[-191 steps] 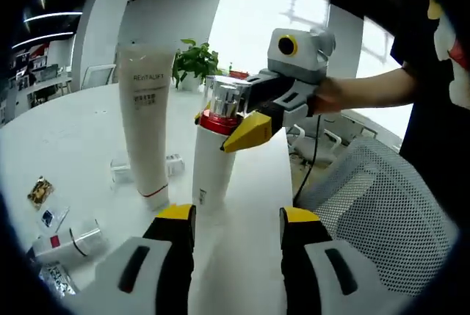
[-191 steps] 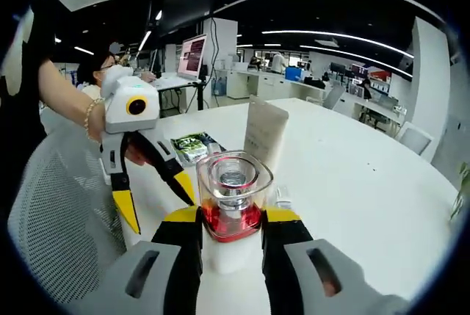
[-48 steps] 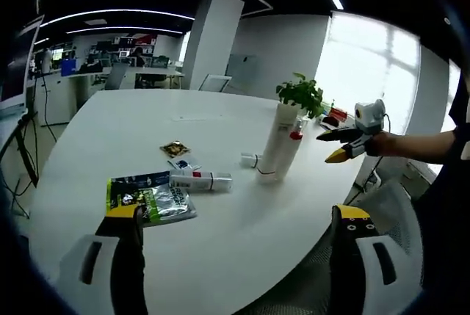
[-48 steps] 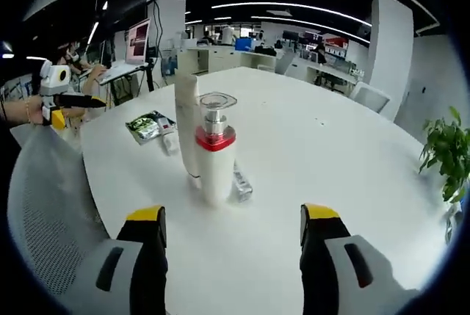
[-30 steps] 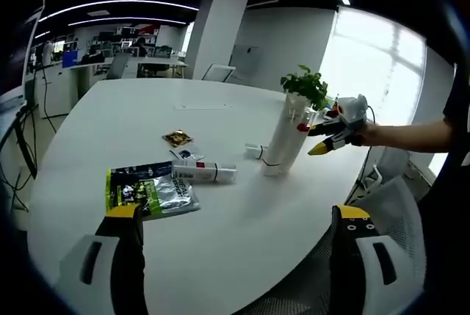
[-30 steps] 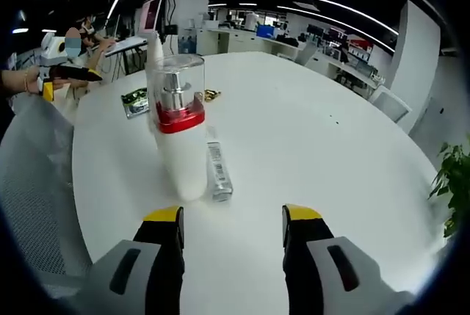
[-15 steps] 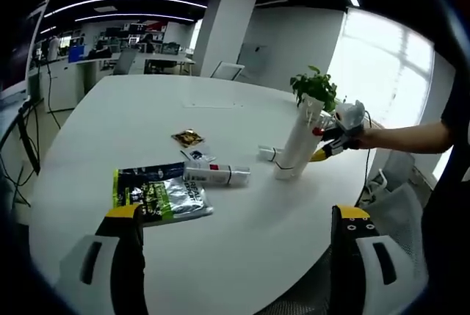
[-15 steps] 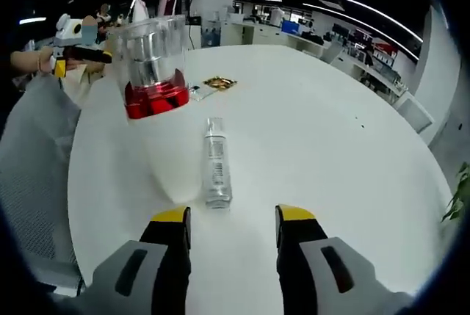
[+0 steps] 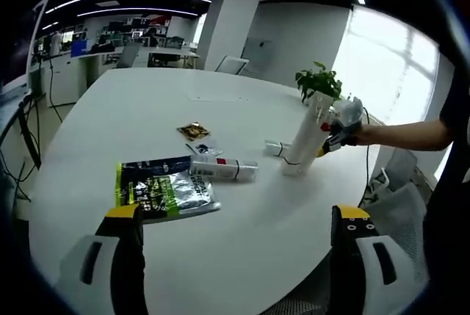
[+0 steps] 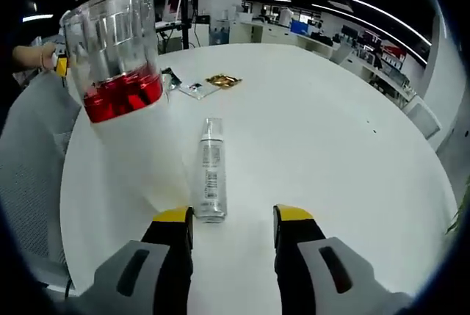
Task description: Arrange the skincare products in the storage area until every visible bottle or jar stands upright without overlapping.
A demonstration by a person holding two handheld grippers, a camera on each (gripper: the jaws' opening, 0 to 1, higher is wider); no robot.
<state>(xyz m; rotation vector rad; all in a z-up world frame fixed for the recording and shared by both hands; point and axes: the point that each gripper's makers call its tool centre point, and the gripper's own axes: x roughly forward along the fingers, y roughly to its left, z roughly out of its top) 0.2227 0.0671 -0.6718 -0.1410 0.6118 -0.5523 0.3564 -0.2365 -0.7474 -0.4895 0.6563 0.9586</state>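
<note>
Right gripper (image 10: 231,219), fingers apart, sits just short of a small clear bottle (image 10: 211,170) lying flat on the worktop (image 10: 323,131) beside an upright red-collared pump bottle (image 10: 121,73). Left gripper (image 9: 239,219), fingers wide apart; its view adds a green sachet (image 9: 163,190), a fallen white bottle (image 9: 224,169) and an upright tube (image 9: 302,142).

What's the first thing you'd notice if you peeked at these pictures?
A big white pump bottle with a red collar and clear cap looms upright beside the right gripper. A small clear bottle lies flat just ahead of it. Farther off, a shiny green packet lies on the white table.
</note>
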